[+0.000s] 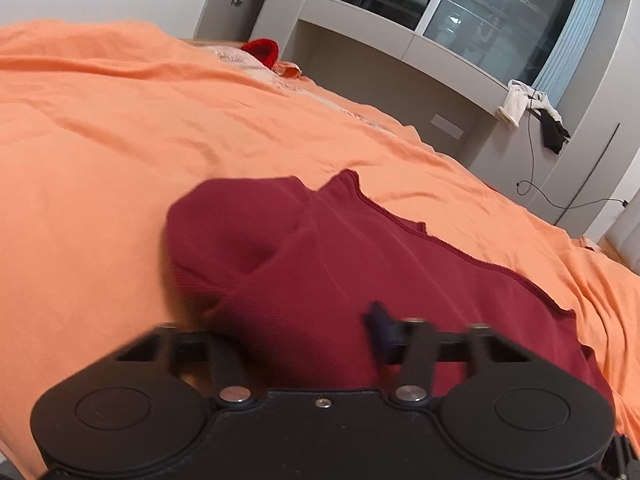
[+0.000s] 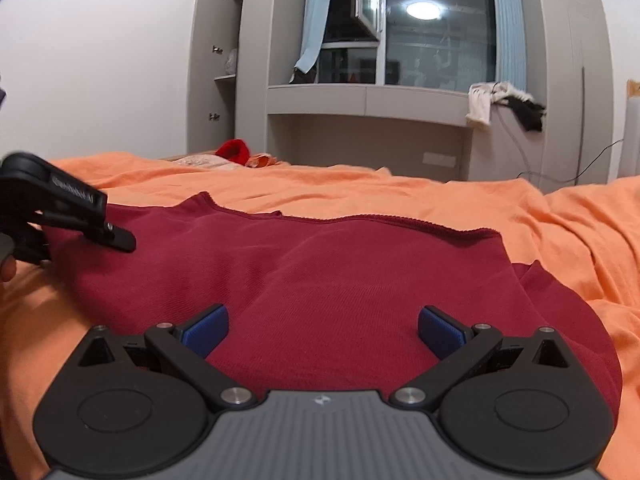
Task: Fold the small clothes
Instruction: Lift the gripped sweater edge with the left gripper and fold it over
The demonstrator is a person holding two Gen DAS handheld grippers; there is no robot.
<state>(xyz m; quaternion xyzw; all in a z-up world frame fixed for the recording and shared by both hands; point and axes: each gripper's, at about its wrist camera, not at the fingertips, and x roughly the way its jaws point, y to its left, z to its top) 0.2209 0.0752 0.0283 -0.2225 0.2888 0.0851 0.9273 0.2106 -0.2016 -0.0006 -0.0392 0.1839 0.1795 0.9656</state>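
Garment: a dark red top [image 2: 320, 280] lies spread on the orange bedsheet [image 2: 440, 196], its finished edge toward the window and its long axis running left to right in the right wrist view.
Step in hand: judged an early fold, with the left side of the cloth being gathered.
Left gripper [image 1: 312, 332]: set at the left edge of the top, jaws partly drawn together with cloth bunched between them; the blur leaves it unclear whether the pads actually pinch it.
Right gripper [image 2: 322, 330]: hovers over the near edge, jaws spread wide, blue pads [image 2: 206, 330] clear of the cloth, grasping nothing.
Next move: likely needs the right jaws to pinch the near hem, so both hands can carry that edge over evenly.
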